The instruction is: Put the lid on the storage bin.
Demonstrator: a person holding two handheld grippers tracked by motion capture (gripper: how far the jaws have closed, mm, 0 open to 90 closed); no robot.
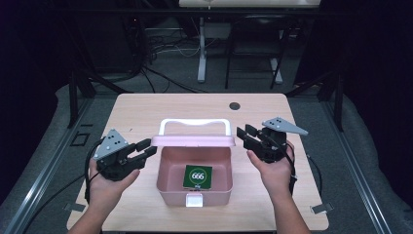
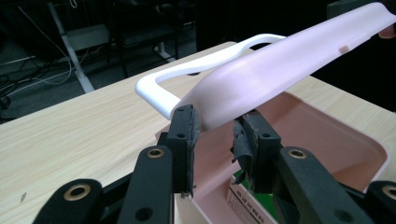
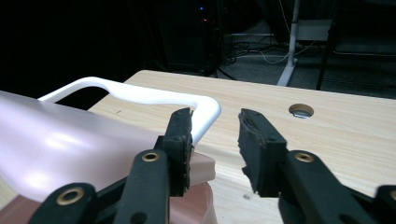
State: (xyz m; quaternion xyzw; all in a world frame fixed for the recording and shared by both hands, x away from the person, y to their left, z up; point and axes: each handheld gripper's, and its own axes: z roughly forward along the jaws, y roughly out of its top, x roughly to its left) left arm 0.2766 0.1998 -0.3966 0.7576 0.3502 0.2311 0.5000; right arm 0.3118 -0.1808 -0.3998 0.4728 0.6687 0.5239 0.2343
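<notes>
**High view inspection: pink storage box open, lid raised, both grippers released at its ends**

High view shows a pink plastic box point(image 1: 195, 178) standing near the front edge of the wooden table point(image 1: 136, 112), about midway between its left and right edges. Its lid point(image 1: 193, 141) is swung up and stands along the box's far rim, with the white carry handle point(image 1: 195, 124) projecting toward the table's far edge. The lid appears to rest open on its hinge, unsupported by either tool.

The left gripper point(image 1: 148, 147) sits at the lid's left end. In the left gripper view the jaws stand apart, the lid's edge point(image 2: 280, 60) passing between them without being pressed. The right gripper point(image 1: 242, 134) sits at the lid's right end; in the right gripper view its jaws are likewise apart, the lid corner point(image 3: 70, 144) lying beside the left-hand jaw and bare table showing in the gap. Judgement: the symmetrical placement suggests the lid was handled at both ends to keep it level, and both tools are now letting go.

Contents: one green card or packet point(image 1: 197, 176) with a white circular mark lies flat on the box floor, toward the front wall. Nothing else is visible inside. A white latch point(image 1: 195, 200) sits at the middle of the front wall, unfastened. A round cable hole point(image 1: 234, 106) lies toward the table's far edge.
</notes>
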